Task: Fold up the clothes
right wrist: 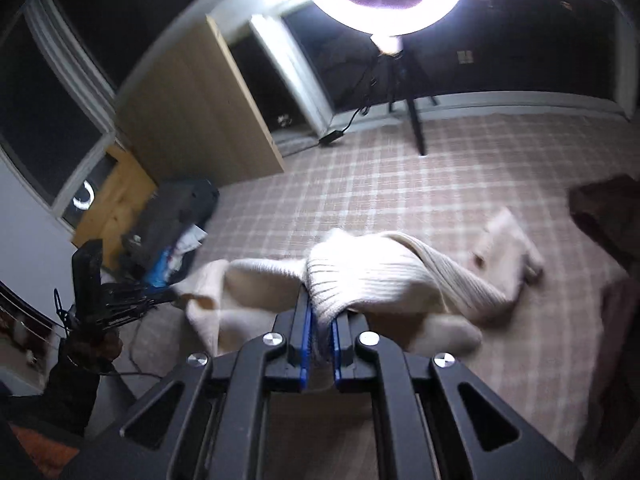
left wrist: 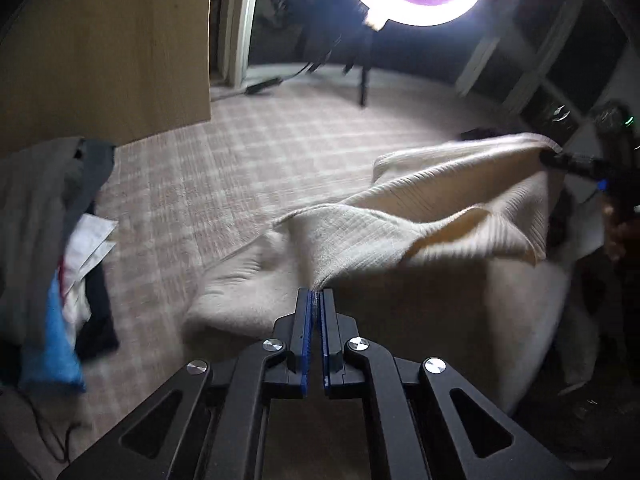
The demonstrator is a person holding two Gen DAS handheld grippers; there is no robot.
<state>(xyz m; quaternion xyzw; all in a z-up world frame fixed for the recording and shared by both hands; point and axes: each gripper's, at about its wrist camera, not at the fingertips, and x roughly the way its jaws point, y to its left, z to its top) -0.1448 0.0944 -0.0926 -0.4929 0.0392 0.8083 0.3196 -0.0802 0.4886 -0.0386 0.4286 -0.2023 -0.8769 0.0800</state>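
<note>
A cream ribbed knit sweater (left wrist: 432, 216) hangs stretched between my two grippers above the plaid carpet. My left gripper (left wrist: 317, 294) is shut on one pinched corner of it. My right gripper (right wrist: 322, 312) is shut on a bunched ribbed edge of the sweater (right wrist: 360, 276). In the left wrist view the right gripper (left wrist: 560, 160) shows at far right, clamped on the other corner. In the right wrist view the left gripper (right wrist: 160, 300) shows at far left, holding the cloth. The sweater's lower part sags onto the floor.
A pile of dark, grey and blue clothes (left wrist: 52, 248) lies at left, also in the right wrist view (right wrist: 172, 224). A ring light on a tripod (right wrist: 404, 92) stands at the back. A wooden panel (left wrist: 104, 48) leans at left. A brown garment (right wrist: 608, 212) lies at right.
</note>
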